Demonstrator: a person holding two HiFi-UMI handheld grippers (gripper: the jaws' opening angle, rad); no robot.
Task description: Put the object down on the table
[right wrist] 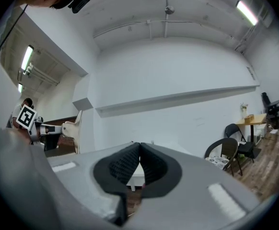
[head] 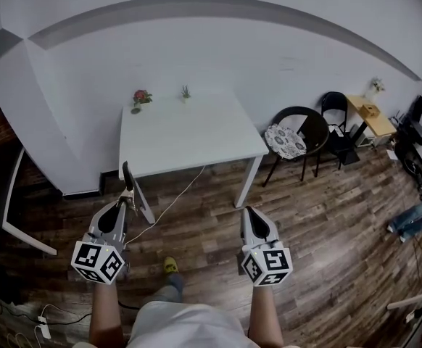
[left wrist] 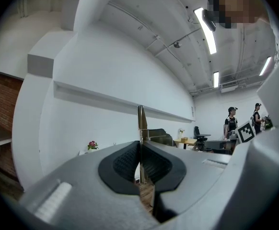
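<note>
My left gripper (head: 127, 200) is shut on a thin flat-bladed tool (head: 127, 177) that sticks upright out of the jaws. In the left gripper view the tool (left wrist: 142, 123) shows edge-on as a narrow strip rising from between the pads (left wrist: 130, 163). The right gripper view shows the tool (right wrist: 76, 131) from the side as a pale paddle shape on a short handle. My right gripper (head: 251, 212) is shut with nothing in it; its pads (right wrist: 125, 166) meet at the tips. The white table (head: 189, 136) stands ahead of both grippers, across a strip of wooden floor.
A pink flower pot (head: 140, 97) and a small green plant (head: 185, 91) stand at the table's far edge. Black chairs (head: 298, 133) and a yellow side table (head: 370, 118) are at the right. A cable (head: 171, 205) runs over the floor. Two people (left wrist: 231, 123) stand far off.
</note>
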